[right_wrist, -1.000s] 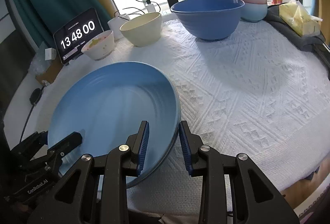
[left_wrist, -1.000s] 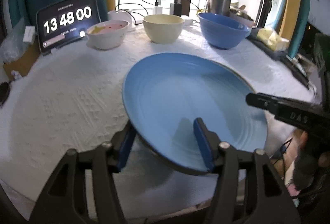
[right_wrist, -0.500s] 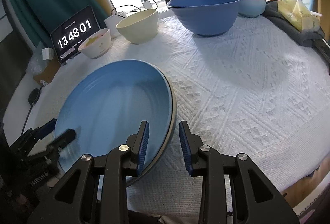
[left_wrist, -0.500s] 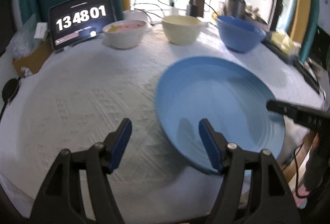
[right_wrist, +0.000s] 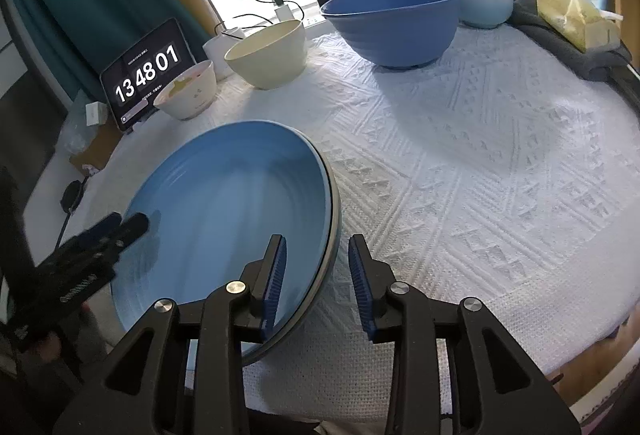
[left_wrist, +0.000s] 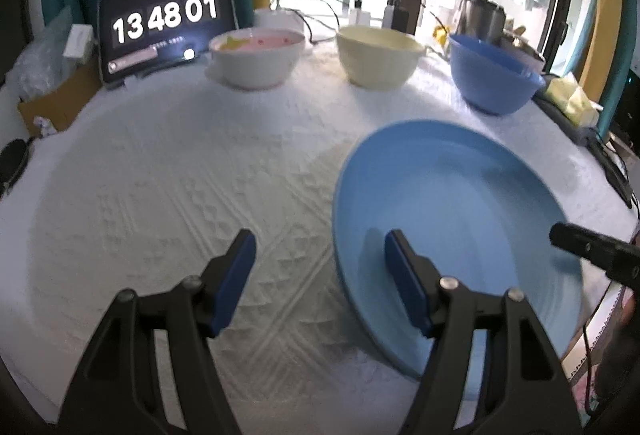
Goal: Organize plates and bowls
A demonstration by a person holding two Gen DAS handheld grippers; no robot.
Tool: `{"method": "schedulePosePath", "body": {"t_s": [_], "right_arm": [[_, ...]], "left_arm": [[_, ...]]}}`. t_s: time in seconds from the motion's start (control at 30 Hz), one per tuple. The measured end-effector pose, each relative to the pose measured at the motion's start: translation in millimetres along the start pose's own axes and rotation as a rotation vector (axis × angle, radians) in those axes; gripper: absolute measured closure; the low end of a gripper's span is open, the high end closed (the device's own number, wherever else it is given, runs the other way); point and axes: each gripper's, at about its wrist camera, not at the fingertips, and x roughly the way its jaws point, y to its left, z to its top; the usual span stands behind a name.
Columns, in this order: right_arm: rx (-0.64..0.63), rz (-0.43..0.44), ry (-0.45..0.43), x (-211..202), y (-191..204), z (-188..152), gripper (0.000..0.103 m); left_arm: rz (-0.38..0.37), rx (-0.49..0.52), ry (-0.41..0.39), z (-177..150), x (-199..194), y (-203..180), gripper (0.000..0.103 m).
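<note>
A white textured tablecloth (right_wrist: 480, 163) covers the table. Near its front edge sits the blue plate (right_wrist: 224, 211), with its right rim lifted off the cloth.

The right gripper (right_wrist: 318, 275) comes in low and level from the near edge. Its jaws stand partly apart and straddle the plate's near-right rim, one blue pad above the plate's face and the other outside the rim; whether either pad touches the rim I cannot tell.

The left gripper (left_wrist: 320, 275) points forward over the cloth with its jaws spread wide and holds nothing. Its right finger (left_wrist: 404, 275) hangs over the plate's left part, and the other finger is over bare cloth.

Along the far edge stand a large blue bowl (right_wrist: 394, 21), a cream bowl (right_wrist: 268, 53) and a small white bowl (right_wrist: 188, 93) with a pink inside, well apart from the plate. A tablet clock (left_wrist: 166, 23) beside the white bowl reads 13 48 01.
</note>
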Motion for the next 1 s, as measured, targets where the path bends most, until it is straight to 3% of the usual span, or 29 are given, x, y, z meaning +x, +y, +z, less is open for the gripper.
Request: {"method": "schedulePosePath", "body": {"t_s": [0.2,0.37,0.6,0.67,0.73,1.0], "right_arm": [[0.025,0.001,0.006,3.5,-5.2,-1.2,0.062],[0.031,0.003,0.006,4.9,-5.6,-1.9,0.061],[0.046,0.044,0.001,13.9,-3.4,-4.5,0.056],[0.036,0.062,0.005,16.1,0.4,-5.3,0.056],[0.041,0.078,0.007,19.2,2.4,-6.0,0.056],[0.065,0.053,-0.033,19.8,8.3,-9.4,0.051]], "left_arm": [[-0.037,0.02,0.018,-3.0,6.4,-8.5,0.035],[-0.155,-0.047,0.057,-4.2,5.2,-3.3,0.035],[-0.181,-0.026,0.045,-9.4,5.8,-11.7,0.035],[-0.19,-0.011,0.034,-10.1,4.5,-14.9,0.042],[-0.181,-0.008,0.029,-10.1,3.7,-16.7,0.042],[-0.185,-0.015,0.021,-9.9,3.4,-15.2,0.044]]}}
